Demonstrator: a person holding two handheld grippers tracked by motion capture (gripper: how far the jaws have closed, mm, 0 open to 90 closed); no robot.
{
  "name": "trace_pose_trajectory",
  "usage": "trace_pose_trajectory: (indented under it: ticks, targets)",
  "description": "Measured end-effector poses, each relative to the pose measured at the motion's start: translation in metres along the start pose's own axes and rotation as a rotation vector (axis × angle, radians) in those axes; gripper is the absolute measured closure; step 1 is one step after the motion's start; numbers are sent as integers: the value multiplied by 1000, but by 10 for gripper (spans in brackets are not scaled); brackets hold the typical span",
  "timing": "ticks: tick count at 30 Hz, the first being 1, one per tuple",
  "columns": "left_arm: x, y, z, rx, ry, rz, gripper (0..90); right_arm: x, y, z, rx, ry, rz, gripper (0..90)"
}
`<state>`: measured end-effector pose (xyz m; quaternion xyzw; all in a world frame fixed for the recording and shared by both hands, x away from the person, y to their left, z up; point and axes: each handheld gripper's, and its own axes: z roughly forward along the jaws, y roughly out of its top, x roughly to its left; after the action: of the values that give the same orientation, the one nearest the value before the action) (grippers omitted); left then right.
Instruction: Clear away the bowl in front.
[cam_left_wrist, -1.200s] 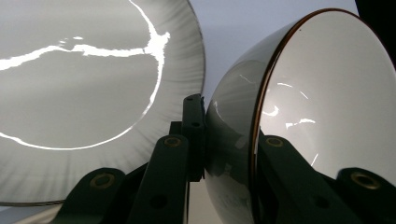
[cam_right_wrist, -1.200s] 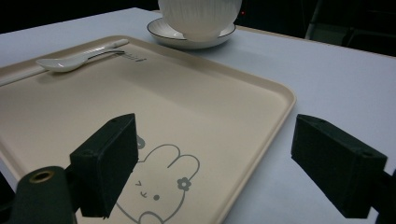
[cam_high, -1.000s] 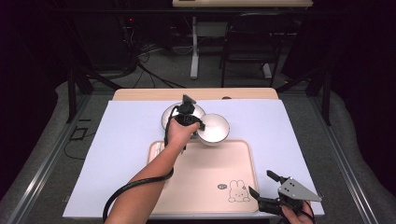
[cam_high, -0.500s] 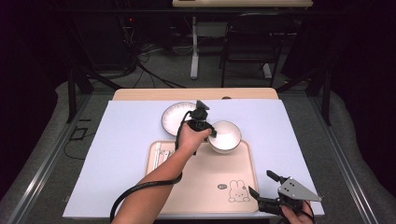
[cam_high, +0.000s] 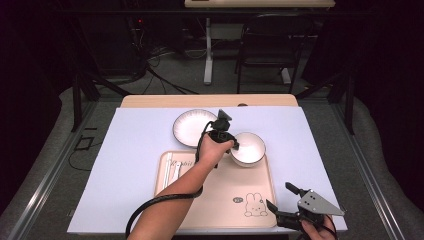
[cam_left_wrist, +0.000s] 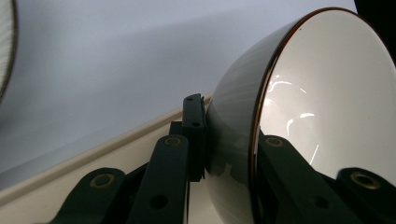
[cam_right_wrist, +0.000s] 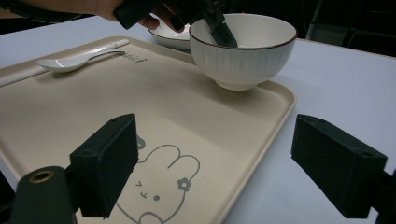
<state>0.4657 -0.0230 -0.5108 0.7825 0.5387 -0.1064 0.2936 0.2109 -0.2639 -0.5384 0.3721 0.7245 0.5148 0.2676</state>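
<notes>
The left gripper (cam_high: 231, 146) had its jaws clamped on the near wall of the white bowl (cam_high: 248, 148), one jaw inside the rim and one outside (the left gripper view showed both pressed against the ribbed side). The bowl sat at the far right corner of the beige tray (cam_high: 210, 200), close to the tray's rim, with a white spoon (cam_right_wrist: 77, 58) lying at the tray's left. The right gripper (cam_high: 284, 205) rested near the tray's near right corner, jaws spread wide with nothing between them.
</notes>
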Motion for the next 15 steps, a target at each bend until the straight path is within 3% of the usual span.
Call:
trace_pose_trajectory:
  ticks: [15]
  targets:
    - [-17, 3, 20, 15, -3, 25, 799, 0, 0, 0, -2, 2, 1, 143]
